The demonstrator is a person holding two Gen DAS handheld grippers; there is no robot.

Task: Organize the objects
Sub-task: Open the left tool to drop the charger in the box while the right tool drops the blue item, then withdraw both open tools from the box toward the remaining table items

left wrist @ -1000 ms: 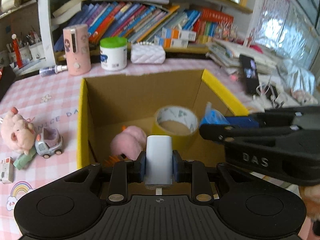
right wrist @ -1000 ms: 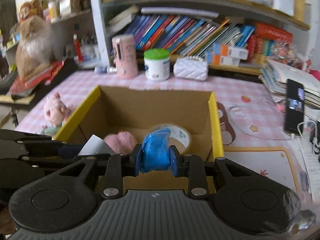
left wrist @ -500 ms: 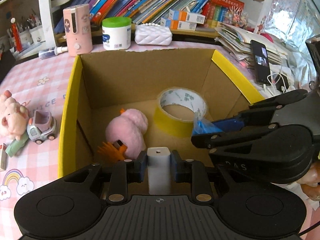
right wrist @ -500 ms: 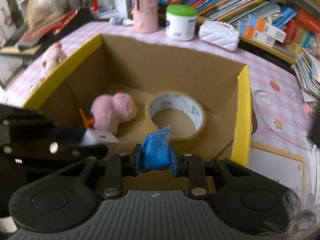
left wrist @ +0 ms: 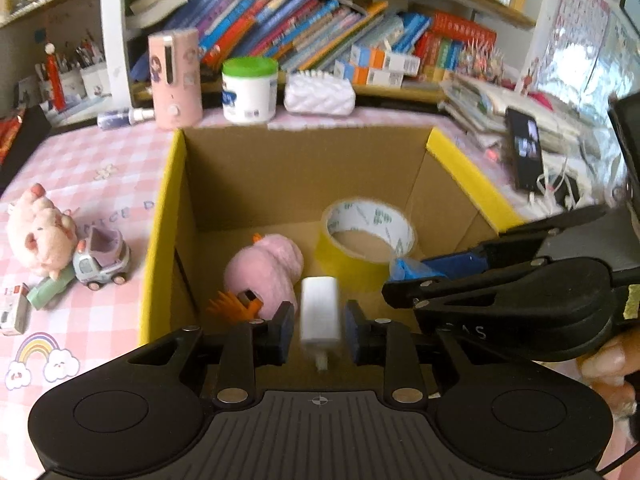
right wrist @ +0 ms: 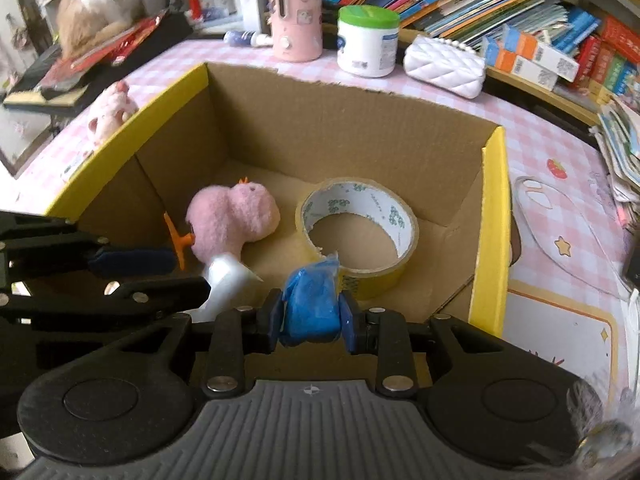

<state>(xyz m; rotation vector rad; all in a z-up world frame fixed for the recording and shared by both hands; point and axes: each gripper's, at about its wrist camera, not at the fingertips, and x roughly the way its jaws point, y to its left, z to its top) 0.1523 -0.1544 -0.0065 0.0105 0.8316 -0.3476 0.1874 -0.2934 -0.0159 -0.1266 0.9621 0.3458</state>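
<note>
From the left wrist, the left claw [left wrist: 318, 334] hangs over the near edge of the cardboard box [left wrist: 168, 216]. Its jaws are opening: a white charger [left wrist: 320, 314] sits between the pads with a gap on each side, blurred, no longer pinched. Inside the box lie a pink plush toy [left wrist: 266, 270] and a roll of yellow tape [left wrist: 366, 238]. The right claw [left wrist: 404, 276] reaches in from the right, with a blue packet showing at its tip. On the pink checked surface [left wrist: 80, 168], left of the box, lie a plush pig [left wrist: 38, 232] and a small toy car [left wrist: 102, 262]. Behind the box stand a pink cylinder [left wrist: 174, 78] and a white jar with a green lid [left wrist: 250, 90].

From the right wrist, the right claw [right wrist: 312, 316] is closed on the blue packet [right wrist: 312, 306], both pads pressing its sides, just in front of the tape roll [right wrist: 356, 232], over the box floor. The left claw [right wrist: 192, 276] comes in from the left, with the white charger [right wrist: 224, 280] at its tip, just beside the pink plush toy [right wrist: 232, 220]. A white quilted pouch [right wrist: 444, 66] lies on the surface behind the box.
</note>
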